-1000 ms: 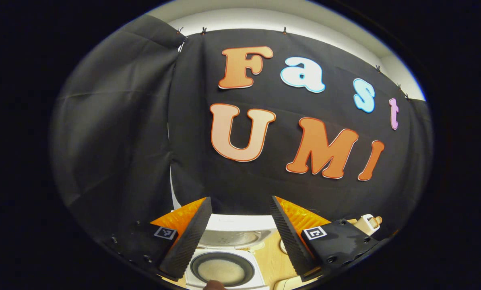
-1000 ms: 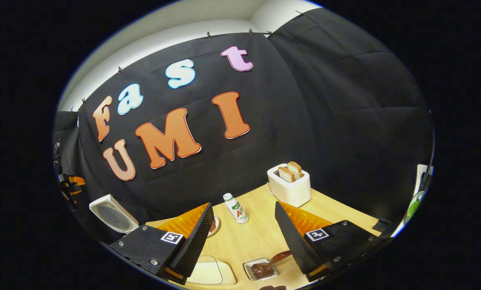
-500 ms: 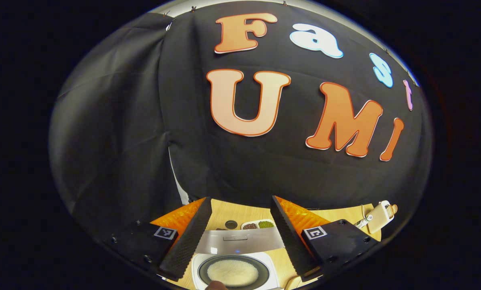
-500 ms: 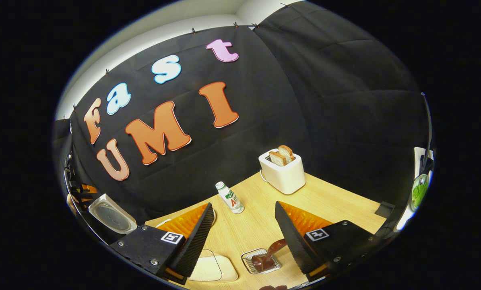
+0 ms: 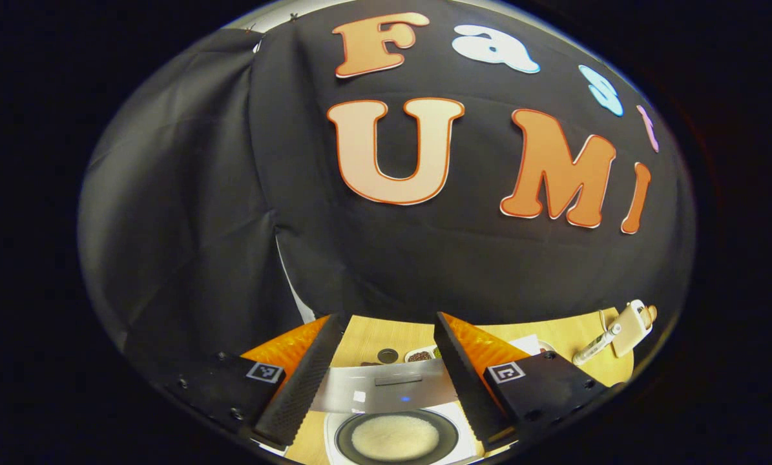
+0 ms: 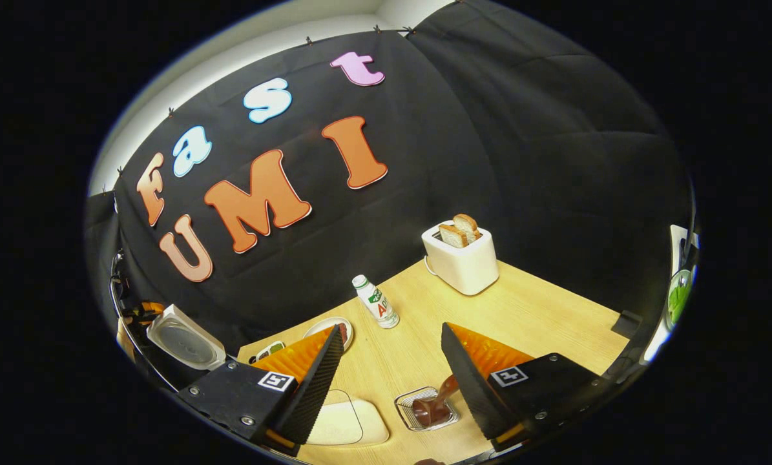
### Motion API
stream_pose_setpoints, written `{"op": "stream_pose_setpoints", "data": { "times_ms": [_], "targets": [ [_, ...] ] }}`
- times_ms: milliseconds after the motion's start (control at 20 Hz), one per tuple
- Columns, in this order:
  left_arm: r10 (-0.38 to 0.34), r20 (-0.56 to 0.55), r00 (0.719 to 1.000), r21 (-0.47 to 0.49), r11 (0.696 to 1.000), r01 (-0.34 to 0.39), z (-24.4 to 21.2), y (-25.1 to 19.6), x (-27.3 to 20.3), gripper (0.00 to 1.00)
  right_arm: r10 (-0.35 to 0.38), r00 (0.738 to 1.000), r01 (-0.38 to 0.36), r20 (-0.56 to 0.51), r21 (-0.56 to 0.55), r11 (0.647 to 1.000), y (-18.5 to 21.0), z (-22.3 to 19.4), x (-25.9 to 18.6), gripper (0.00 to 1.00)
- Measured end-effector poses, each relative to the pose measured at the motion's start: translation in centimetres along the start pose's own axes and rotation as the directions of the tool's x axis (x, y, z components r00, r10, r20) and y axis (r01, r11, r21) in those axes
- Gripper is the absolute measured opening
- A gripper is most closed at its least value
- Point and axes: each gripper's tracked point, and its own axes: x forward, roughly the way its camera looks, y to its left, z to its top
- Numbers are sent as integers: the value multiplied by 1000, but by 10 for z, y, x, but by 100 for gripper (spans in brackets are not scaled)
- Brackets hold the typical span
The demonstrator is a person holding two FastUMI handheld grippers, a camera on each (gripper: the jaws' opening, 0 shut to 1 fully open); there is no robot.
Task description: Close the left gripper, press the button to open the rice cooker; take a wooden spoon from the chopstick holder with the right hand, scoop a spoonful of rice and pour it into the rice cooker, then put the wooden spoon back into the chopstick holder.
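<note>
In the left gripper view, the left gripper (image 5: 386,371) hovers with its 2 fingers spread wide, gripping nothing, above the rice cooker (image 5: 395,403). The cooker's lid stands raised, and white rice (image 5: 395,437) fills its dark inner pot. In the right gripper view, the right gripper (image 6: 391,381) is likewise wide open and empty over the wooden table (image 6: 541,316). The wooden spoon (image 6: 436,403) stands in the wire chopstick holder (image 6: 406,413) between its fingers. A toaster (image 6: 461,258) and a small bottle (image 6: 376,302) stand farther back.

Both views high above the table (image 6: 541,310), facing the booth wall
</note>
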Motion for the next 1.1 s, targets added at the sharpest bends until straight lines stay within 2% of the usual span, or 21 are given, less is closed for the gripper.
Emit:
{"op": "stream_pose_setpoints", "data": {
  "times_ms": [150, 450, 800, 1100],
  "targets": [
    [-13, 16, 1000, -24, 1000, 13, -9, -2, -13, 99, 19, 1000, -19, -14, -11, 1000, 5, -2, 1, 95],
    [-29, -27, 999, -35, 999, 28, -43, -9, -53, 99, 42, 999, -43, -11, -62, 997, 12, 2, 0, 95],
    [-71, -92, 993, -78, 995, 64, -114, -19, -99, 99, 48, 999, -49, -9, -190, 981, 10, 8, -5, 95],
    [-83, -142, 986, -97, 993, 69, -173, -24, -107, 100, 49, 999, -42, 12, -317, 947, 9, 18, -16, 95]
  ]
}}
